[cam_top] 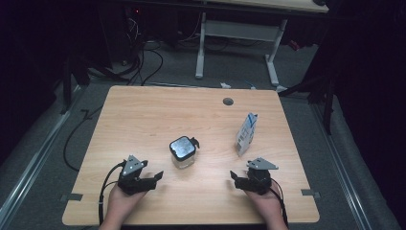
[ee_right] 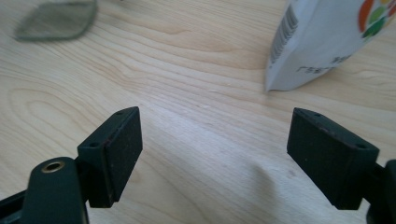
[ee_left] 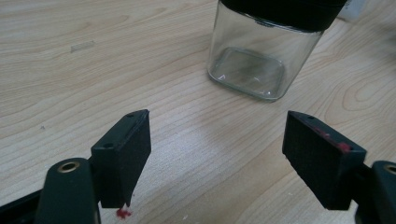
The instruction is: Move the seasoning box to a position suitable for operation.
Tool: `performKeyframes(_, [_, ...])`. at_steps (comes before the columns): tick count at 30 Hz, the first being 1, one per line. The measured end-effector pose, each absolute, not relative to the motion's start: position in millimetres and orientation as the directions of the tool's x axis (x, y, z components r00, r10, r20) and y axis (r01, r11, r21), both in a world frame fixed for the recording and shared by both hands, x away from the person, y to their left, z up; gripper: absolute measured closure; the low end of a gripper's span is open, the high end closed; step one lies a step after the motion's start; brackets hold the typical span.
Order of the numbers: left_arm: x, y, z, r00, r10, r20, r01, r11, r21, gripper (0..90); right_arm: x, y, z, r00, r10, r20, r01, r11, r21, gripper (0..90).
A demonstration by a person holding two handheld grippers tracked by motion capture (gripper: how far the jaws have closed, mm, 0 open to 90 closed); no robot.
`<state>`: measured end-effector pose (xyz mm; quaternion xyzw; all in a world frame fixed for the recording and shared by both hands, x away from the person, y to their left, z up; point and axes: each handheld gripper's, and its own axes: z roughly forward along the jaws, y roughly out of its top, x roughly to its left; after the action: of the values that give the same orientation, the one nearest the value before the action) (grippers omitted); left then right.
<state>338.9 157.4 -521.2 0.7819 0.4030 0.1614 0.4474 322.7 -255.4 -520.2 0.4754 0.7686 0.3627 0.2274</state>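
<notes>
- Looking down from the high view, I have the left gripper (cam_top: 152, 177) low on the near left of the table (cam_top: 143, 115), its jaws apart with nothing between them.
- My right gripper (cam_top: 238, 178) sits at the near right, jaws likewise spread and empty, the person's hand behind it.
- Between the two, a little farther up the table, stands the glass jar (cam_top: 182, 152), upright, with a dark lid (cam_top: 182, 147) on top.
- From the left gripper view the jar (ee_left: 252, 60) is ahead and slightly right of the gap, near but not touching either jaw; the glass looks empty.
- A white pouch (cam_top: 246, 134) stands upright to the right of the jar, well apart from it and just beyond the right gripper.
- From the right gripper view the pouch (ee_right: 322, 44) is ahead and to the right, clear of both jaws; its printing is too blurred for me to read.
- A small red mark (ee_left: 122, 213) shows under the left gripper's nearer jaw; possibly a stain on the table, I cannot tell.
- A round grey grommet (cam_top: 228, 101) sits near the table's far edge.
</notes>
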Motion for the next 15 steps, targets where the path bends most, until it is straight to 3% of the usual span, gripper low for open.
performKeyframes(9, [336,168,-522,0.621,0.775,-0.120,0.485,-0.259,0.835,28.2,322,-257,-522,-0.452,0.890,0.050,0.553,0.236,0.799,29.6])
performKeyframes(11, [335,174,-521,0.611,0.783,-0.117,0.481,-0.250,0.840,29.7,320,-257,-521,-0.440,0.898,0.026,0.531,0.236,0.814,38.3])
performKeyframes(15, [335,179,-520,0.601,0.792,-0.108,0.471,-0.242,0.848,31.5,319,-258,-520,-0.449,0.891,0.069,0.527,0.202,0.826,39.6])
